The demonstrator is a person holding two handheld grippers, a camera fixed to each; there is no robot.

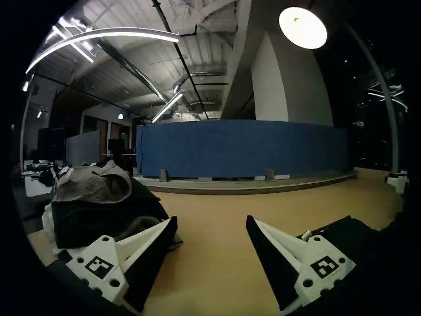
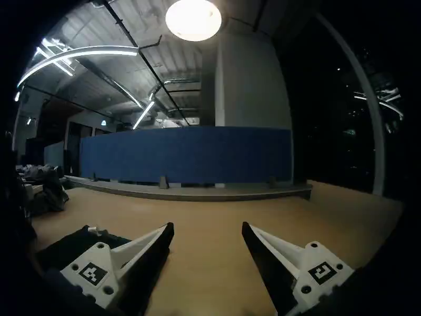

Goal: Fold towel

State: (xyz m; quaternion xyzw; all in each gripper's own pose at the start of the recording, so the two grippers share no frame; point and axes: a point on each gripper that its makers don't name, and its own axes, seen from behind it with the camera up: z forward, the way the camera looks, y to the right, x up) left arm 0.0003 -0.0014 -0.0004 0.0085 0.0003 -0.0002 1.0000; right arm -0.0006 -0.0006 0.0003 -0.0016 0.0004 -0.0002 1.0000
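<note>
Left gripper (image 1: pixel 211 219) is spread wide with nothing between the fingers. Right gripper (image 2: pixel 207 224) is the same, gaping and empty. Both sit low over the wooden table (image 1: pixel 294 197) and aim at the blue partition (image 1: pixel 237 147), not at cloth.

Towel location: a dark towel (image 1: pixel 352 231) lies at lower right of the left gripper view, just beside that finger. In the right gripper view dark cloth (image 2: pixel 68 245) sits at lower left, and we take it for the same piece. So we judge it lies between the two grippers, with no fold started.

The towel pile (image 1: pixel 100 210), with a grey towel (image 1: pixel 94 184) on top, sits mid-left in the left gripper view.

Risks as we see them:
- The towel is off-axis for both cameras, and dark cloth in dim light hides its edges. We could pinch mid-fabric rather than a corner and get a skewed fold.
- The left finger is close to the pile, so a sideways swing could snag it or topple it.
- Closing too low means the fingers scrape the table and bunch the cloth.
</note>
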